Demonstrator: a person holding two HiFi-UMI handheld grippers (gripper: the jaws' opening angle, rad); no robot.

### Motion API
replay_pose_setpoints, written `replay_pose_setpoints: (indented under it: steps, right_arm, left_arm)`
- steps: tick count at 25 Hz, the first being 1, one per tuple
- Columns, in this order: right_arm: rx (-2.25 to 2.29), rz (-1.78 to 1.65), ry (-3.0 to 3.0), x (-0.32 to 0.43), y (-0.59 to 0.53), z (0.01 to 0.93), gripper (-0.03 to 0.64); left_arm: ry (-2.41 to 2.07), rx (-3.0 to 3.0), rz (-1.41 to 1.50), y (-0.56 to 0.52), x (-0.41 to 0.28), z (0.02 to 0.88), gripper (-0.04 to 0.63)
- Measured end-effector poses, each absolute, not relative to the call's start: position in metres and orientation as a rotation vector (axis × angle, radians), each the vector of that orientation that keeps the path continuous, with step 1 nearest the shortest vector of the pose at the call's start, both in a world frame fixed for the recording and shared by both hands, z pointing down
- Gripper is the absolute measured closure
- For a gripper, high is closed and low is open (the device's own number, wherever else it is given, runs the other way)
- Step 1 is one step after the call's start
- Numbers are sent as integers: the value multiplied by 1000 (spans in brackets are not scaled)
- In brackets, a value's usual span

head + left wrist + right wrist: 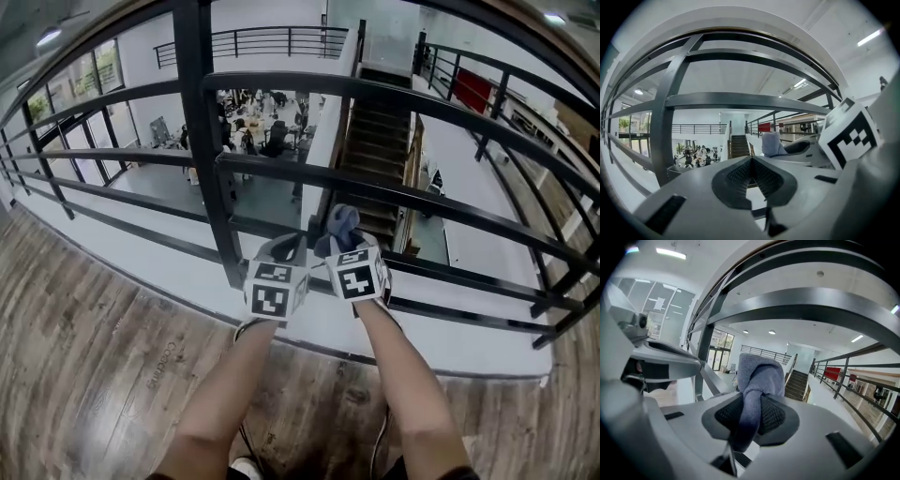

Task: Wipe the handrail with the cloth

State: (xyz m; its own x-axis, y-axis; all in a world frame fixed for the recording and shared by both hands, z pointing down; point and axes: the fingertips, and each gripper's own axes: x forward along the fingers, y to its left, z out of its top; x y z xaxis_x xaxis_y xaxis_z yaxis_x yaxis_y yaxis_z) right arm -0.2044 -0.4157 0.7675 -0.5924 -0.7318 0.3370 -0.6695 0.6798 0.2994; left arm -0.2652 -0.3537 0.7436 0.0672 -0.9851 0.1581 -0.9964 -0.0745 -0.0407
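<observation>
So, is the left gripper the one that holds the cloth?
No, the left gripper has its jaws closed on nothing in its own view, while the cloth is pinched in the right gripper.

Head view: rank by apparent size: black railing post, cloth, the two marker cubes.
1. Railing post: largest, running from the top edge down to the floor.
2. Left cube and right cube: they look alike, so no ranking between them.
3. Cloth: smallest, and only partly showing above the right cube.

A wood-plank floor [84, 356] meets white walls [262, 14], a dark staircase [375, 159], tall windows [94, 75] and strip ceiling lights [869, 37].
</observation>
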Motion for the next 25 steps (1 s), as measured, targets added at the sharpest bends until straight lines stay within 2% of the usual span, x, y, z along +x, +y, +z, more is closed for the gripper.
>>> replay_pose_setpoints:
  steps: [16,25]
  right_arm:
    - [1265,-136,-2405,-29,-441,765,522]
    - [1376,-116,-2357,102,-463,765,522]
  left_arm:
    - [-1862,2412,247,-387,-104,744,597]
    - [-1750,2507,241,-408,9,753,597]
